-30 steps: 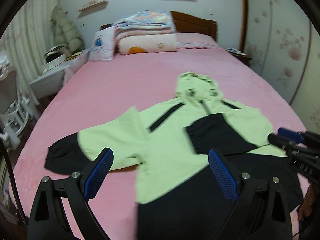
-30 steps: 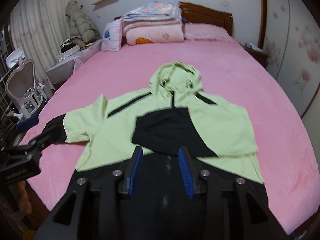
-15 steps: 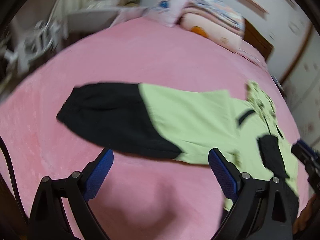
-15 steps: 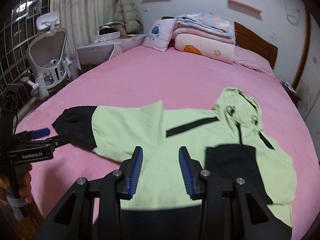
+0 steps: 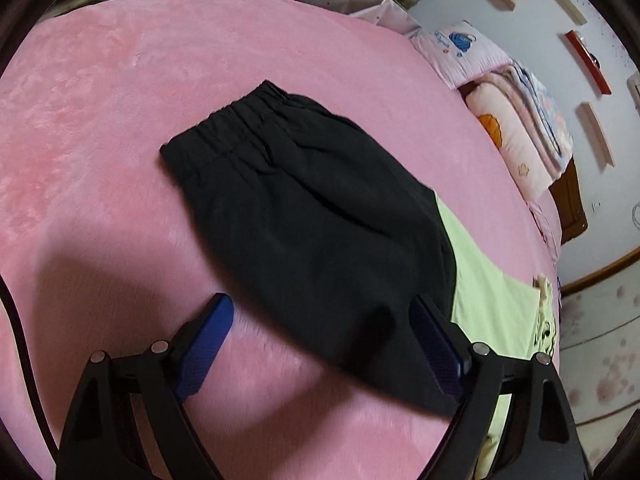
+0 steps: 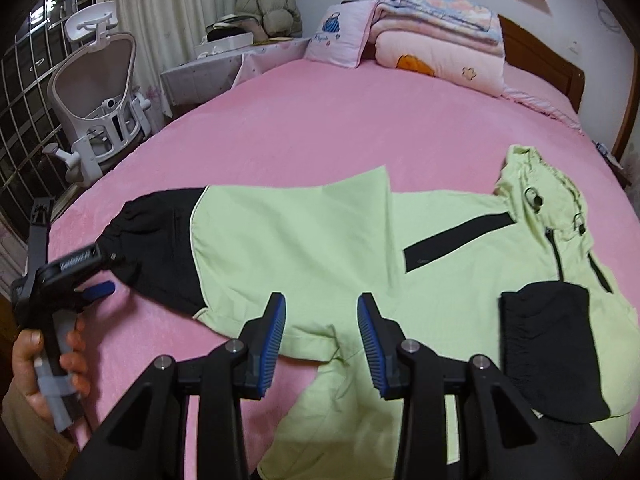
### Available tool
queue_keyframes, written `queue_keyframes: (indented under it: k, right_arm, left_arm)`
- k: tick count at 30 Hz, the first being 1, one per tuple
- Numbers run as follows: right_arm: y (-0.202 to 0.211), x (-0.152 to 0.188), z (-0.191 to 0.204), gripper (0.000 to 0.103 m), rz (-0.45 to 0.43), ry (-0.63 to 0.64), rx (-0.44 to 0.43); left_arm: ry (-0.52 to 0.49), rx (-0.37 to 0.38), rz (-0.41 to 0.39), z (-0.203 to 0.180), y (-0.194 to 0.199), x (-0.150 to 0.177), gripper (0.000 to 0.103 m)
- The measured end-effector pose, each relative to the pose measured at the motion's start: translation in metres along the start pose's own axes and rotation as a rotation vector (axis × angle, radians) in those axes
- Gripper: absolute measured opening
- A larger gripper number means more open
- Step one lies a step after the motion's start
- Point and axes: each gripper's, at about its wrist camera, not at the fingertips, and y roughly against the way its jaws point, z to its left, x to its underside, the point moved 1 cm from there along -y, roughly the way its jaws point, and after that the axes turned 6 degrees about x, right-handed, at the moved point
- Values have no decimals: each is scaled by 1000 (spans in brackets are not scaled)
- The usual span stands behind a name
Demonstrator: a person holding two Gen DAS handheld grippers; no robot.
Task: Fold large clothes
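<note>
I count one jacket, one pillow, one office chair, two grippers, left and right.

A home bedroom: a wide bed with a pink plush cover fills it. At the bed's dark wooden headboard lie folded pastel quilts and a pink printed pillow. Left of the bed stands a white mesh office chair.

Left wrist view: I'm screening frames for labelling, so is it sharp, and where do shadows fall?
Left wrist view: black elastic-cuffed sleeve slightly soft, dark shadow on pink plush bedspread beside it; right wrist view: lime-green hooded jacket crisp, edges fisheye-bent.
</note>
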Motion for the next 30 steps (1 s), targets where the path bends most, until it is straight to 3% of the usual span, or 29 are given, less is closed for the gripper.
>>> queue_keyframes:
  k: [2,4,5,7,9,12,17,21,25,30]
  right_arm:
    - [-3,2,-2,37,10,-8,-11]
    - [-6,4,-5,37,15,-15,-16]
    - [-6,5,-7,37,17,-20,-18]
    - [-5,8,-12,37,20,-29,-18]
    - [-2,11,-19,37,18,-38,-14]
    - [6,16,-35,37,10,-56,0]
    - [27,24,-76,37,-14,-119,40]
    - [51,33,-122,37,-41,-191,92]
    - [73,50,-176,37,-58,-276,159]
    - [86,84,-245,37,-30,-373,243]
  left_arm:
    - [-1,-5,-30,0,-7,-4,73]
    - [-3,-14,-24,0,-15,-9,0]
    - [9,-11,-12,0,-18,-11,0]
    - [-7,16,-68,-11,-6,-15,0]
    - [-114,-22,-133,-44,13,-14,0]
    - [-268,-4,-221,-107,45,-5,0]
    - [-498,178,-243,-228,83,27,0]
    - [-675,315,-176,-313,87,83,0]
    - [-806,395,-36,-381,53,154,0]
    - [-911,370,201,-419,-24,249,0]
